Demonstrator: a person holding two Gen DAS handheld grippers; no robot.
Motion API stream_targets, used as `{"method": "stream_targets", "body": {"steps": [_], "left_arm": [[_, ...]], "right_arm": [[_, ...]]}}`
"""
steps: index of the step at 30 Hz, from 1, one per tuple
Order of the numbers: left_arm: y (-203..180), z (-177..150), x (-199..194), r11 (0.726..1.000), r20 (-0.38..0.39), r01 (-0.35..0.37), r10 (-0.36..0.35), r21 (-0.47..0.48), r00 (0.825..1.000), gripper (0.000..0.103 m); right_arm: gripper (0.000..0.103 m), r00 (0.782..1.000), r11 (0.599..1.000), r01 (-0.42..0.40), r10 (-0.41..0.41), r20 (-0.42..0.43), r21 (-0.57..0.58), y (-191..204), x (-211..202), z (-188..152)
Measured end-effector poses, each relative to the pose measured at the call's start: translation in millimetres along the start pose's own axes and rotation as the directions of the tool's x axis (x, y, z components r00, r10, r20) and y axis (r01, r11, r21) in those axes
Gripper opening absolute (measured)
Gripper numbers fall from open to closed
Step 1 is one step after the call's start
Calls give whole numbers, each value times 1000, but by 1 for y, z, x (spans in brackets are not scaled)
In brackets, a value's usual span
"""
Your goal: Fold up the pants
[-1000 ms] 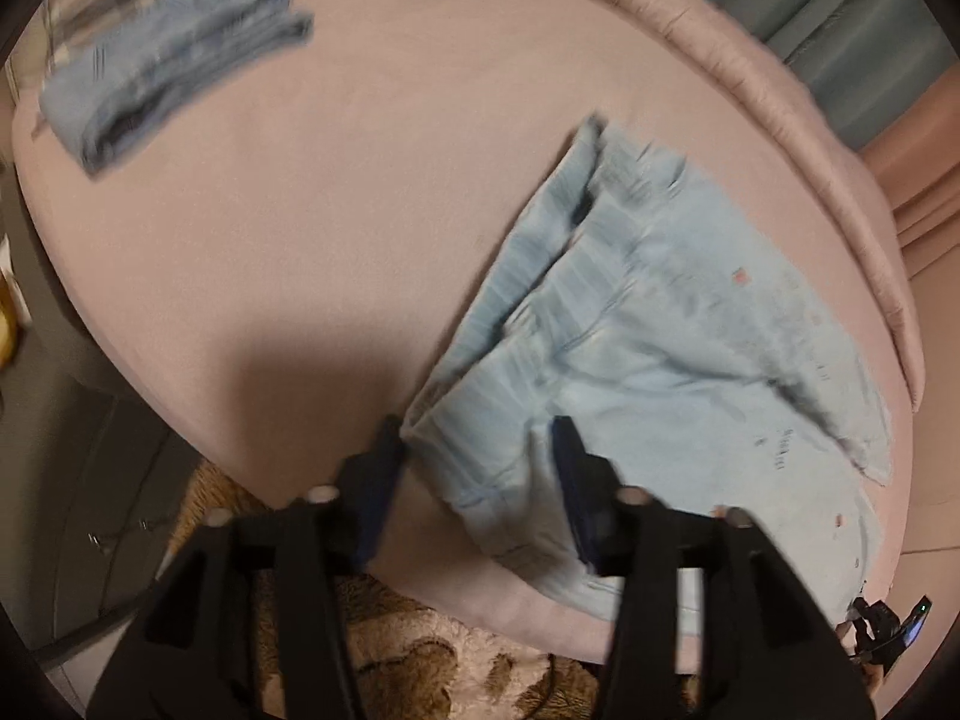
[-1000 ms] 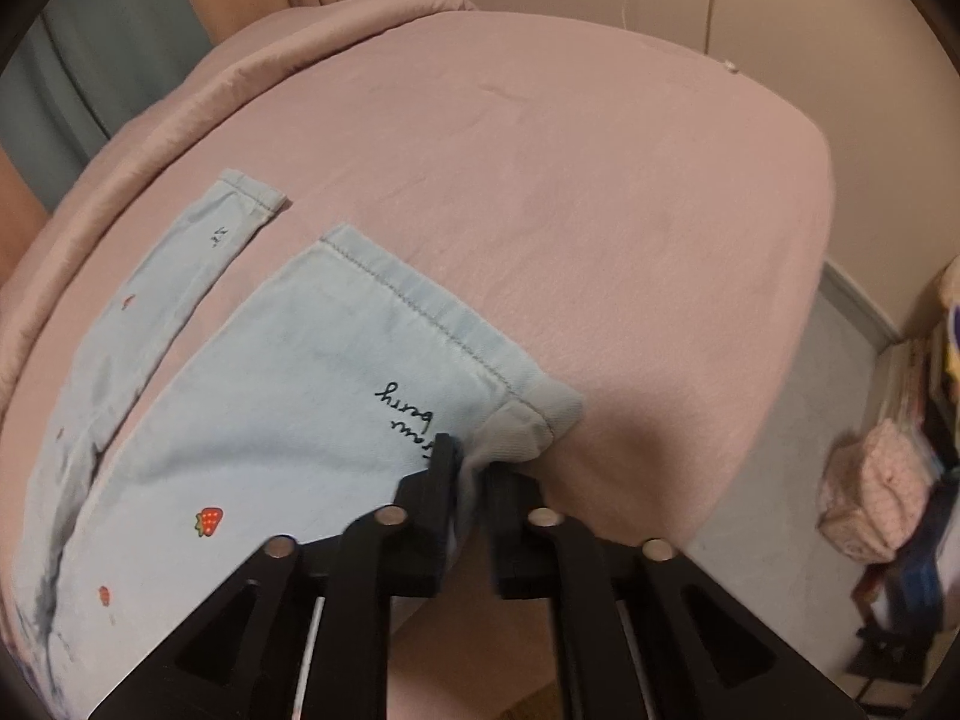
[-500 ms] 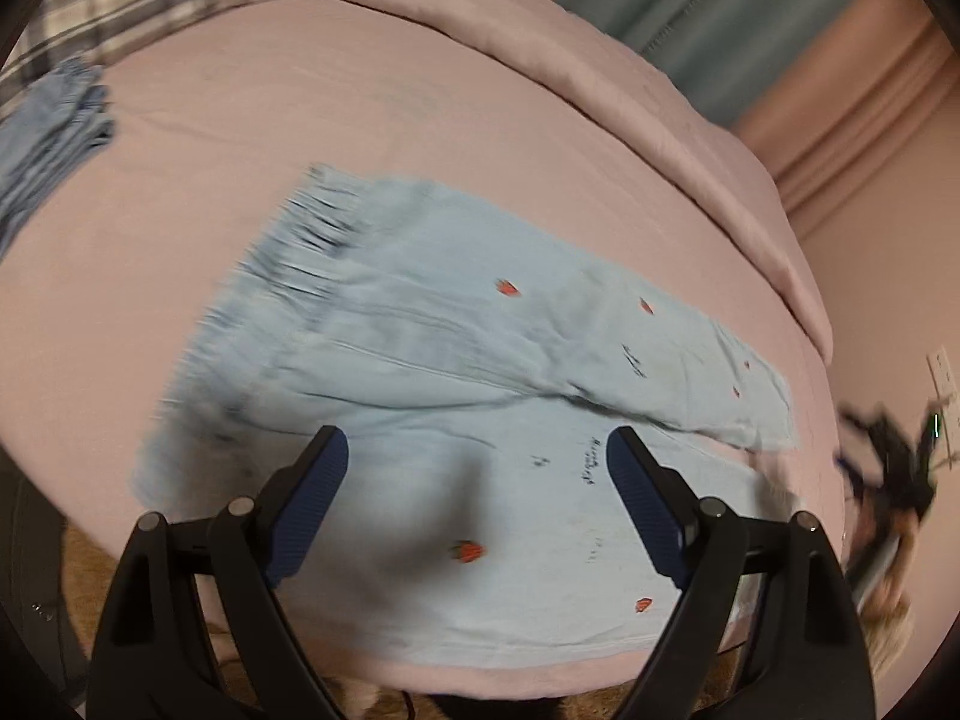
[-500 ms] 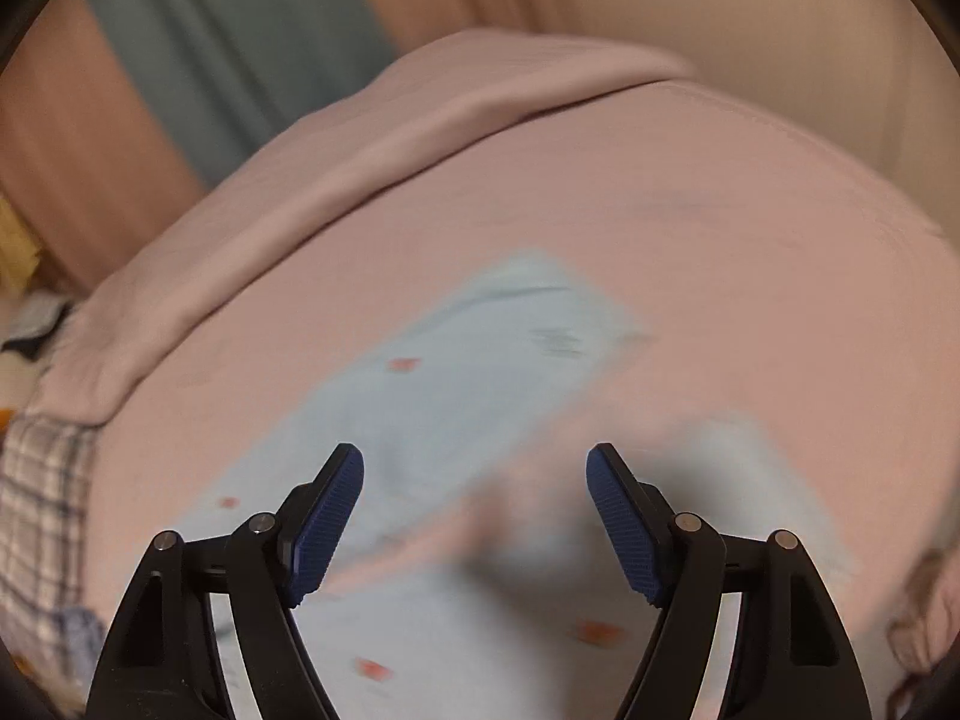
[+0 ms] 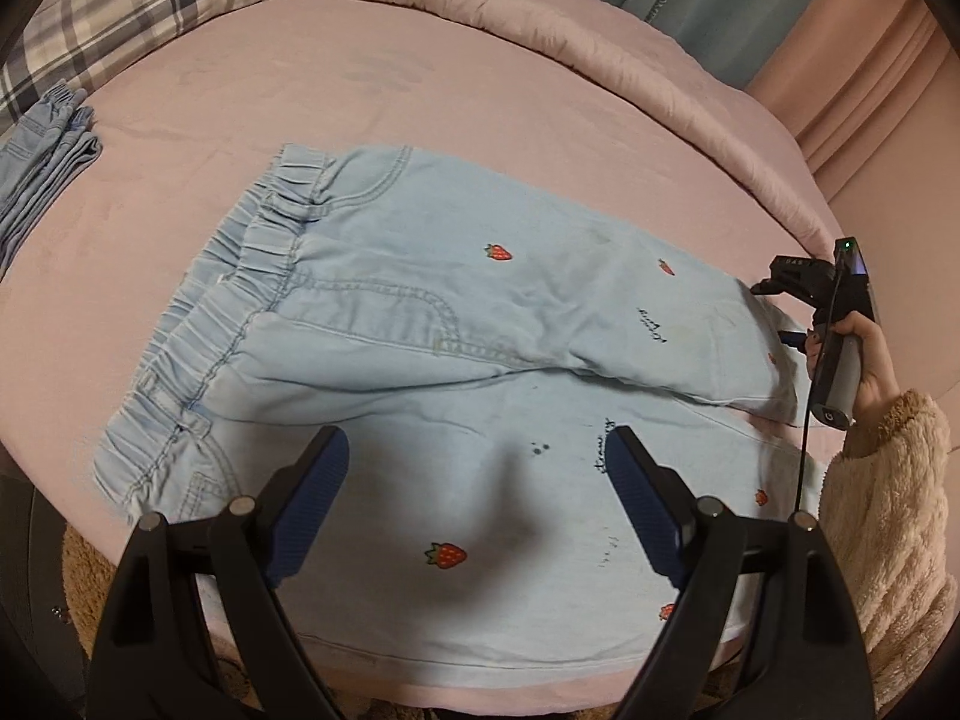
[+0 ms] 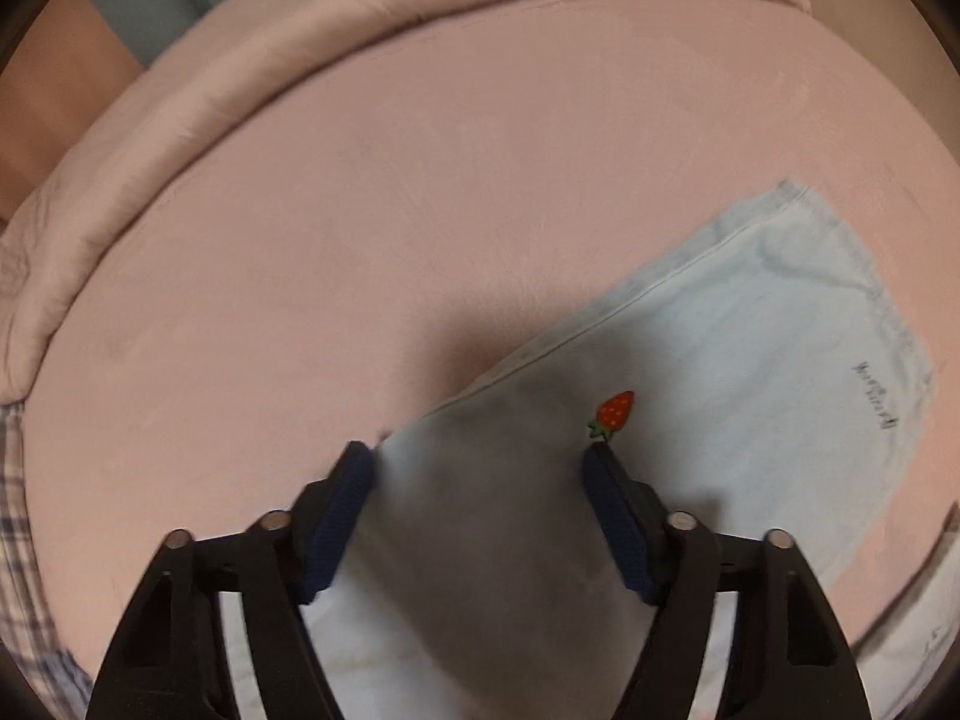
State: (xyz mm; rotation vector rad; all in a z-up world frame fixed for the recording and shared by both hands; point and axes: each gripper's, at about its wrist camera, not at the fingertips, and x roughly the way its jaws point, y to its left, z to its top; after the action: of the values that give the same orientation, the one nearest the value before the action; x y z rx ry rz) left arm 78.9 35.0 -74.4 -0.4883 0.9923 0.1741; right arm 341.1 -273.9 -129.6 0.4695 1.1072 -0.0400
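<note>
Light blue pants (image 5: 420, 324) with strawberry prints lie spread flat on a pink bed (image 5: 300, 96), elastic waistband at the left, both legs running right. My left gripper (image 5: 477, 492) is open and empty, hovering above the near leg. My right gripper (image 6: 480, 468) is open and empty above a pant leg (image 6: 750, 360) near its hem. The right gripper also shows in the left wrist view (image 5: 831, 312), held by a hand at the leg ends.
A folded blue garment (image 5: 42, 144) lies at the bed's left edge beside a plaid pillow (image 5: 132, 6). A rolled pink blanket (image 5: 600, 24) runs along the far side. A brown fluffy rug (image 5: 90, 570) lies below the bed's near edge.
Both grippers have let go of the pants and opened. The left gripper pulled back from the waistband and turned toward the legs. The pants now lie spread flat.
</note>
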Motion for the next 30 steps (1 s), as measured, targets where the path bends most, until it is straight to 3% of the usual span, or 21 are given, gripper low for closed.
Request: {"method": "stream_targets", "body": {"steps": [1,3,5,9,14,18,19,20,21,22,25,28,30], "left_arm": [[0,0,0,1000,-2,-1,1,-2,1000,87],[2,-1,0,1000,-1,-6,6,-9,1000,87],[3,-1,-1,1000,1,-5,5,-16,1000,87],[6,0,-6,999,15,8,-7,-37,1000,87],[8,4,-11,999,36,13,-11,-52,999,87],[7,5,-11,998,38,25,-23,-54,999,88],[7,4,-10,998,37,26,-24,-56,999,88],[7,3,-9,998,32,28,-26,-58,999,88],[7,3,-7,998,26,28,-26,-60,999,88],[7,4,-5,998,15,27,-26,-59,1000,88],[8,4,2,998,-7,13,-13,-54,1000,88],[10,5,6,999,-18,1,-2,-53,1000,88],[10,6,8,998,-25,-1,0,-55,1000,88]], "right_arm": [[63,1000,1000,6,-6,13,-3,0,0,-1],[29,999,999,19,-17,41,-33,0,-2,-4],[0,1000,999,-23,24,19,-41,-4,-2,-9],[0,991,991,-110,116,70,-81,-16,-33,-28],[0,950,966,-236,252,185,-106,-50,-104,-62],[0,963,972,-211,225,150,-101,-47,-109,-52],[6,969,978,-191,202,144,-88,-49,-105,-47],[25,975,984,-165,173,136,-66,-48,-96,-35],[56,981,988,-147,151,123,-43,-49,-85,-25],[67,983,989,-143,145,113,-22,-50,-82,-19],[71,990,992,-122,119,78,29,-40,-53,-4],[71,999,997,-48,47,9,65,-29,-11,9],[65,1000,996,19,-18,-8,86,-28,9,11]]}}
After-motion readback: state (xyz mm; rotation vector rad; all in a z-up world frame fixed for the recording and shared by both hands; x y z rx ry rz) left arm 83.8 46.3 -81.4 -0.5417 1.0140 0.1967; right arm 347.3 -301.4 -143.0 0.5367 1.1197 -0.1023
